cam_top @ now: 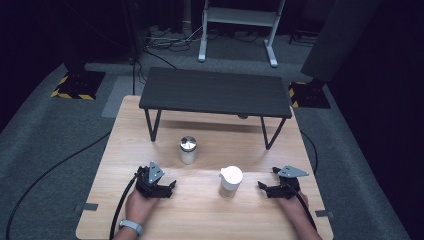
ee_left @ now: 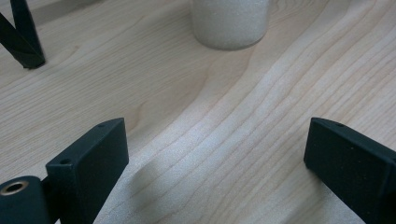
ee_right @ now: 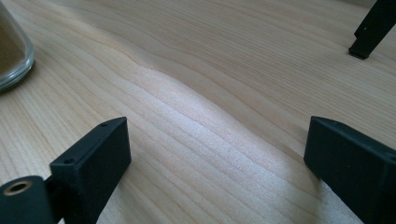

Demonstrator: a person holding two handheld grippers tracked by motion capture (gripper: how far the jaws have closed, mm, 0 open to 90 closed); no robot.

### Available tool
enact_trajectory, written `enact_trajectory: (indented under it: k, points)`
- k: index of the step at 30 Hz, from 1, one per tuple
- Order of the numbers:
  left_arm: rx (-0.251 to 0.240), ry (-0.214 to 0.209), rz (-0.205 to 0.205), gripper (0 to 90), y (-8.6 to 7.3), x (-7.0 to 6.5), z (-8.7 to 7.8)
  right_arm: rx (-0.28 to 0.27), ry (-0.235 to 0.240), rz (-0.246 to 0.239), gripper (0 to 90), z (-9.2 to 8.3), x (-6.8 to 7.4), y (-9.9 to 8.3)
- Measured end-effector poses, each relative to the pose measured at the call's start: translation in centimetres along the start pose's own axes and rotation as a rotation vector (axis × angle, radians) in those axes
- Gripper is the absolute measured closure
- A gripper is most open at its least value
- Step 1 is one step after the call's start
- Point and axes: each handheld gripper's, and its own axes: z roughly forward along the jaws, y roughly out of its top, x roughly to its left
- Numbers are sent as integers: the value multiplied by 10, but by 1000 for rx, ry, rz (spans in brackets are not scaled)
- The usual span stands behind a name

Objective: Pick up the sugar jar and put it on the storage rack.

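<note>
Tabletop (cam_top: 200, 215): pale wood, fine straight grain w/ a wavy band showing up close in both gripper views; matte, rectangular, rounded corners.

Two jars stand mid-tabletop, apart from each other. Jar w/ metal lid (cam_top: 188, 150): short cylinder, shiny silver cap, whitish contents, sits nearer the shelf. Jar w/ white lid (cam_top: 230, 181): similar cylinder, flat white cap w/ a small spout-like tab, sits nearer the person, between the two hands, closer to the R one.

Low black shelf (cam_top: 215, 92) at far side: dark matte slab on thin black angled legs.

L hand-held gripper (cam_top: 169, 186): black, grey three-cornered plate on top, cable trailing back; jaws spread apart, nothing between them, resting low on the wood, below-left of the metal-lid jar. R hand-held gripper (cam_top: 264, 187): same build, jaws also wide apart and empty, just right of the white-lid jar, not touching it.

View diffs: left gripper view gives the frosted, grainy white base of the metal-lid jar (ee_left: 230, 23) straight ahead, plus a shelf leg foot (ee_left: 25, 42) at upper left. Right gripper view gives a clear glass curved wall of the white-lid jar (ee_right: 13, 51) at left edge w/ brownish powder inside, detail the high view can't resolve, and another shelf foot (ee_right: 369, 32) upper right. High view alone gives lids, hands, a light wristband (cam_top: 131, 226) on L wrist.
</note>
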Motion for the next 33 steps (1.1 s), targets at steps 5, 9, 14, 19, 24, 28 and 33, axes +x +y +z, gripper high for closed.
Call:
enact_trajectory:
  k: [5,9,14,19,24,28,33]
  points:
    - [2,1,-1,62,1,0,0,0,3,-2,68,0,0,0]
    - [0,2,-1,62,0,0,0,0,4,-3,68,0,-1,0]
    - [3,-1,-6,62,1,1,0,0,4,-3,68,0,-1,0]
    - [12,-10,-20,62,2,4,1,0,5,-4,68,0,-1,0]
    - [30,-13,-35,62,7,6,2,0,4,-2,68,1,0,1]
    - [-24,-87,-81,54,2,16,2,0,3,-2,68,1,0,1]
    - [-133,-113,-184,54,-8,24,7,1,4,-3,68,0,0,1]
